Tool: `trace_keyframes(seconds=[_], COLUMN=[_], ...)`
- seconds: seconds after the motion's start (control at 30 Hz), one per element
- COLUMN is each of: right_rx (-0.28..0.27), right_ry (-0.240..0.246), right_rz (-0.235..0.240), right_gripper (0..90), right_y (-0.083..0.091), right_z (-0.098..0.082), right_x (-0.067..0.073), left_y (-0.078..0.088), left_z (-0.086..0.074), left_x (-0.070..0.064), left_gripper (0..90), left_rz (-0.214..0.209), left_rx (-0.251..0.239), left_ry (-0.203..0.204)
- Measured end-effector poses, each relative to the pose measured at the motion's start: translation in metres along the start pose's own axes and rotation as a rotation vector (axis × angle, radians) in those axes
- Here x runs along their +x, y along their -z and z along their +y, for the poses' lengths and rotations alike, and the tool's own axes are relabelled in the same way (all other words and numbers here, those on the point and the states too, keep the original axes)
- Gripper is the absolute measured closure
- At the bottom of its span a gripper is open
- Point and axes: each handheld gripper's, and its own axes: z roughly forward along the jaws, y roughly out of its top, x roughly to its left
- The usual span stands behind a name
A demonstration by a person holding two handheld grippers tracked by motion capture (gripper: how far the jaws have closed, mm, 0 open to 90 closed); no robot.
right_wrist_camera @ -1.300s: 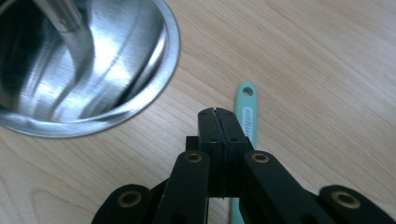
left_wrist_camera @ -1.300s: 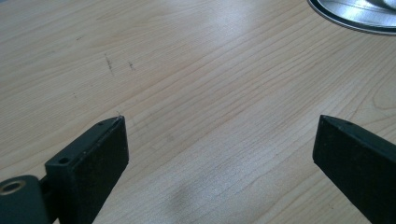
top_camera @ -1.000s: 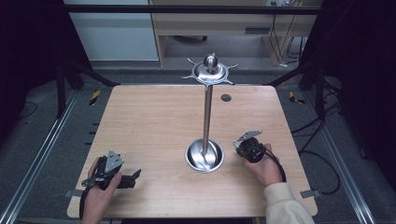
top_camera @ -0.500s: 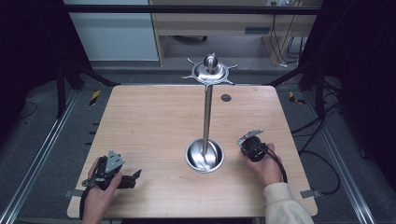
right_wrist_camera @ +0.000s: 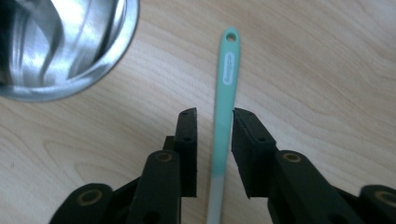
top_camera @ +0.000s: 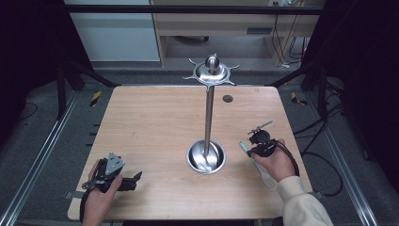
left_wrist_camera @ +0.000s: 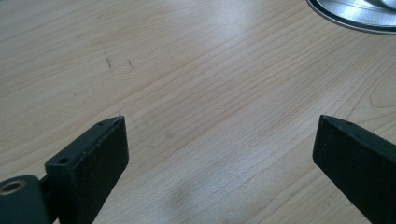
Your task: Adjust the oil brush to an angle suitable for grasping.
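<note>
**Right fingers straddling a green handle beside the metal stand**

I am holding my right gripper (top_camera: 256, 141) low over the table (top_camera: 155, 127), near its right edge, and its fingers (right_wrist_camera: 187, 140) are sitting narrowly on either side of a slim mint-green handle (right_wrist_camera: 226, 88). A small gap is showing on each side of the handle, so the pads are standing just beside it and are not pressing on it. The handle is lying flat on the wood, its end with the small hole pointing away from me, and it is fading to a paler colour toward my hand. Just to the left of it, the round metal base (top_camera: 206, 157) of a tall stand is resting on the table, with a thin pole (top_camera: 208, 117) rising to a spiked disc and a knob at the top.

I am resting my left gripper (top_camera: 123, 181) on the table near the front left corner, well apart from the stand. Its fingers (left_wrist_camera: 95, 154) are spreading wide over bare wood, gripping nothing, with the rim of the metal base showing far ahead.
</note>
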Motion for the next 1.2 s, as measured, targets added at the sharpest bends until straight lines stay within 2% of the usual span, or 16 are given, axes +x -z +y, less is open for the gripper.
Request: trace_keyframes(seconds=[0.03,0.07,0.13,0.2,0.37,0.4,0.53,0.7,0.83,1.2], right_rx=[0.0,0.037,0.054,0.105,0.149,0.171,0.195,0.217,0.233,0.248], right_ry=[0.0,-0.006,-0.011,-0.012,-0.018,-0.025,-0.025,-0.022,-0.027,-0.036], right_rz=[0.0,0.001,0.001,0.007,0.013,0.016,0.03,0.019,0.027,0.029], right_gripper=[70.4,69.1,68.7,68.3,67.8,67.9,69.1,70.8,72.9,77.1], right_y=[0.0,0.0,0.0,-0.005,-0.01,-0.012,-0.017,-0.022,-0.024,-0.027], right_z=[0.0,0.0,0.0,-0.001,-0.004,-0.005,-0.005,-0.004,-0.005,-0.003], right_x=[0.0,-0.003,-0.004,-0.008,-0.01,-0.009,-0.007,-0.007,-0.008,-0.009], left_y=[0.0,0.0,0.0,0.0,0.0,0.0,-0.001,0.0,0.0,0.0], left_z=[0.0,0.0,0.0,0.001,0.001,0.001,0.001,0.001,0.0,0.0], left_x=[0.0,0.0,-0.001,-0.001,-0.001,-0.001,-0.002,-0.001,-0.001,-0.001], left_gripper=[3.2,3.1,3.1,3.1,3.2,3.2,3.1,3.1,3.1,3.2], left_rz=[0.0,0.0,-0.002,-0.004,-0.005,-0.005,-0.005,-0.005,-0.006,-0.005], left_rx=[0.0,-0.001,-0.002,-0.001,0.001,0.002,0.003,0.002,0.002,0.002], left_ry=[0.0,0.0,-0.001,-0.004,-0.006,-0.005,-0.007,-0.006,-0.005,-0.005])
